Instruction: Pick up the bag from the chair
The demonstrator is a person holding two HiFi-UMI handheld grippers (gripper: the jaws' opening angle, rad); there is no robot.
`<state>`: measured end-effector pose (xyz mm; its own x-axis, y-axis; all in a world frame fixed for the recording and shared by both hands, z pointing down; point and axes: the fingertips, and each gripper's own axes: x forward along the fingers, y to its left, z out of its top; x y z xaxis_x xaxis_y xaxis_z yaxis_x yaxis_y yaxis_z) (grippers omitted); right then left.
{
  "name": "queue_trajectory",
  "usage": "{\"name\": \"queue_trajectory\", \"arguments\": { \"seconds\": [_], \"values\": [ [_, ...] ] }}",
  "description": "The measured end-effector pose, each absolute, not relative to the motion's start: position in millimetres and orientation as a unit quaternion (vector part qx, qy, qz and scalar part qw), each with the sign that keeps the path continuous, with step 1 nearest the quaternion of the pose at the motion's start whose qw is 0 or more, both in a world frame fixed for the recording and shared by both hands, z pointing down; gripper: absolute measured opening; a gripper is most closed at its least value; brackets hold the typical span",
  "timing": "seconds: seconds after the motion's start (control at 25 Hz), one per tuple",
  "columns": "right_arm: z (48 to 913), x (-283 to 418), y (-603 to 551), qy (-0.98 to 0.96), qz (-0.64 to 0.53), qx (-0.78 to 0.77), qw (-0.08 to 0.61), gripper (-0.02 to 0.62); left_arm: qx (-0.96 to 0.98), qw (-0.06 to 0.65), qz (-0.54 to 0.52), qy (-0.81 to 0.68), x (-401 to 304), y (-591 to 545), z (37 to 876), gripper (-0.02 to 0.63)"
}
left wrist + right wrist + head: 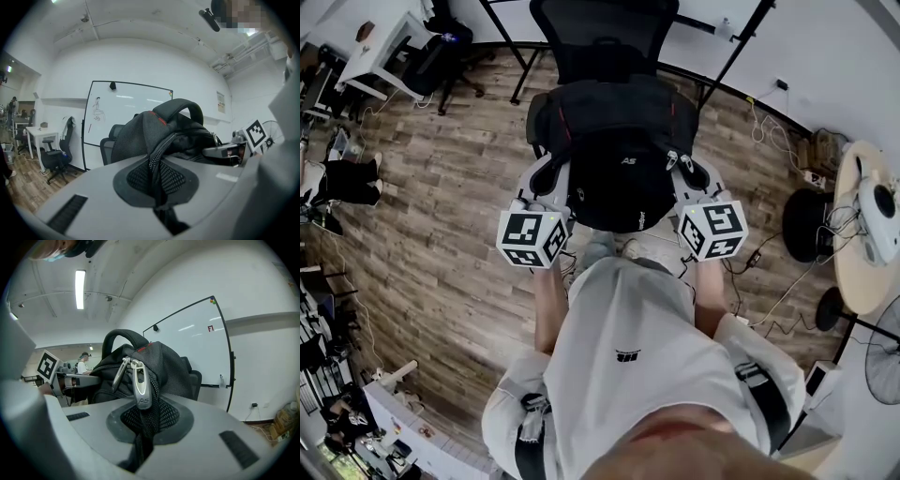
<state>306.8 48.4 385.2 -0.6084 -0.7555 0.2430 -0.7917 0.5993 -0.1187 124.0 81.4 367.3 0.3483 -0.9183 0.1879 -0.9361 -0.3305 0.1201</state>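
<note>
Bag (623, 141) seen as matt black woven cloth; zip pull (140, 387) on it finished in satin metal; floor (441, 234) wood-grained.

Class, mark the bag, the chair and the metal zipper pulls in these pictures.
bag (614, 159), head view, its black upper panel.
chair (605, 37), head view, its mesh backrest.
zipper pulls (141, 384), right gripper view, the larger silver tab.

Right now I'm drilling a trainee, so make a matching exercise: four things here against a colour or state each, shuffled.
1 left tool
2 right tool
3 chair
4 whiteboard

a white, behind the chair
b shut on bag beside silver pulls
c black, behind the bag
d shut on bag, no pulls near

Pairs: 1-d, 2-b, 3-c, 4-a
</note>
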Motion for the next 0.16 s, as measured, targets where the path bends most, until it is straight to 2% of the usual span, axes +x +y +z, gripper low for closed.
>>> {"name": "queue_trajectory", "arguments": {
  "seconds": [0.16],
  "values": [
    [384.9,306.0,50.0,-0.891,0.104,0.433,0.085,0.008,0.813,0.102,0.043,-0.572,123.4,83.1,368.0,0.015]
  ]
}}
